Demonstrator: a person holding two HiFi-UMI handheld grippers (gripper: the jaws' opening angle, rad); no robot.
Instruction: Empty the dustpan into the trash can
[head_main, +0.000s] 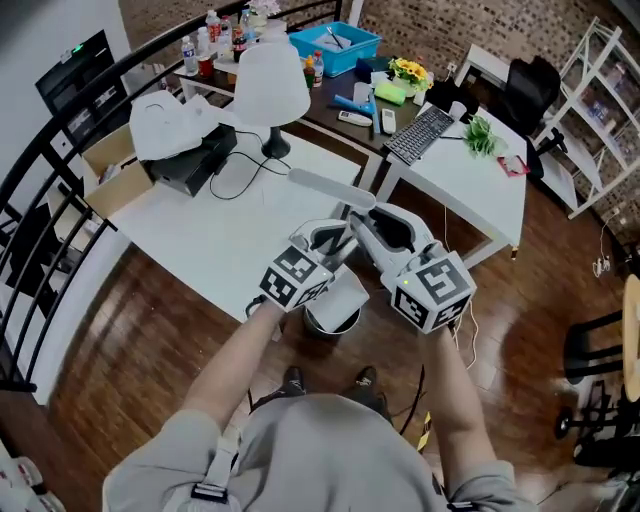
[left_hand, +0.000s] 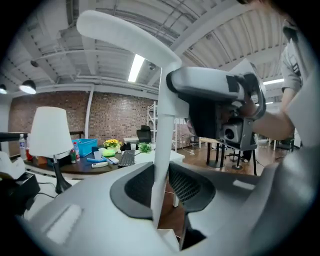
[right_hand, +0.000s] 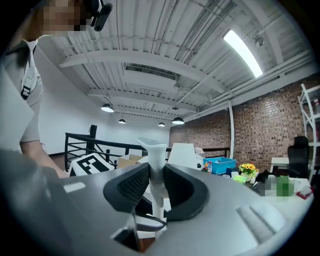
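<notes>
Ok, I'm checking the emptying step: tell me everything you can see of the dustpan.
The dustpan looks like white plastic. Its long handle bends near the top and points toward the table. Its stem stands between the jaws of both claws: the right claw is closed on it; whether the left claw presses on it is unclear. Its pan end hangs over the round trash can; any contents are hidden.

A loft-style office: brick wall (head_main: 480, 25) along the top of the frame, wooden floor (head_main: 150, 350), a white table (head_main: 200, 240), a keyboard (head_main: 420, 133), an office chair (head_main: 530, 90) and shelving (head_main: 600, 110) at upper right, black railing (head_main: 40, 180) at left.
</notes>
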